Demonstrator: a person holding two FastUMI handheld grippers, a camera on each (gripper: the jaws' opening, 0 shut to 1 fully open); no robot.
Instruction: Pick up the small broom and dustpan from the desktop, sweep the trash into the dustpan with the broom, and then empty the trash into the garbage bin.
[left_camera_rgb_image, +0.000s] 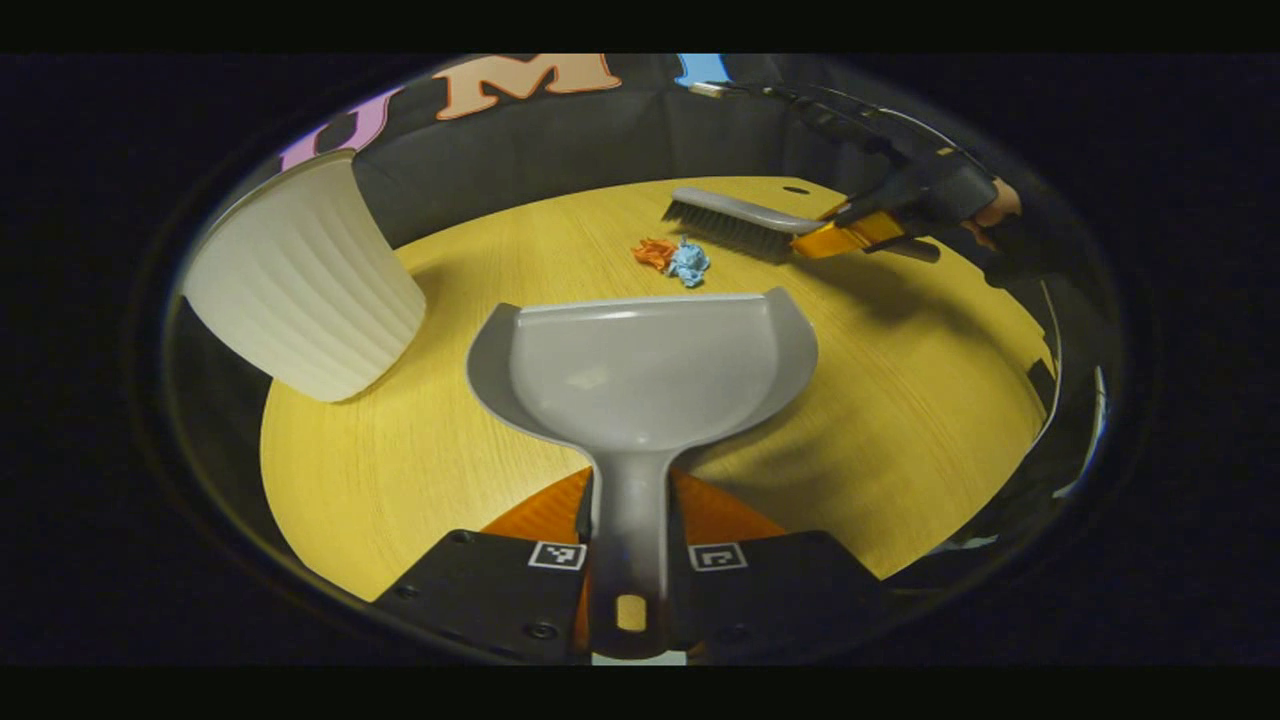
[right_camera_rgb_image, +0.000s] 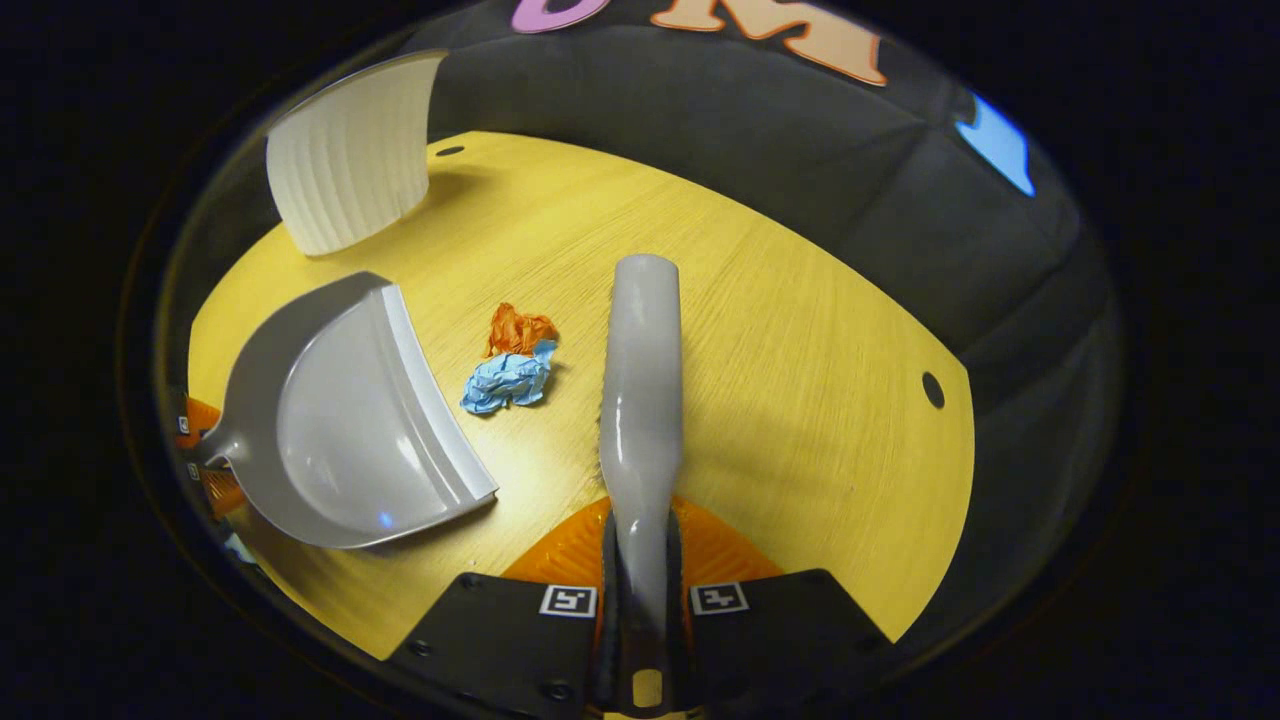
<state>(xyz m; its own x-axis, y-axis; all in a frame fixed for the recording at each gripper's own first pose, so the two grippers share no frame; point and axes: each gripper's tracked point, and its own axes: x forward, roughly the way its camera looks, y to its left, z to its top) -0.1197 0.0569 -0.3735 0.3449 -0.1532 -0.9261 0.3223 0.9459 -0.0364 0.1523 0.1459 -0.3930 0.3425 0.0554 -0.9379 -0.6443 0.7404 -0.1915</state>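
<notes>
Yellow wood bench (right_camera_rgb_image: 800, 380) under everything. White ribbed garbage bin (left_camera_rgb_image: 300, 290) at far left of bench, near dustpan, not touching. Grey dustpan (left_camera_rgb_image: 640, 370) w/ open lip toward trash, handle clamped in left claw (left_camera_rgb_image: 628, 560), both fingers pressed on it. Grey broom (right_camera_rgb_image: 640, 400) held over bench by right claw (right_camera_rgb_image: 640, 590), fingers closed tight on its handle; bristles just beside trash in left gripper view. Trash betw. pan lip & broom: blue paper wad (right_camera_rgb_image: 508, 382) touching orange paper wad (right_camera_rgb_image: 518, 328), both on bench, outside pan.
</notes>
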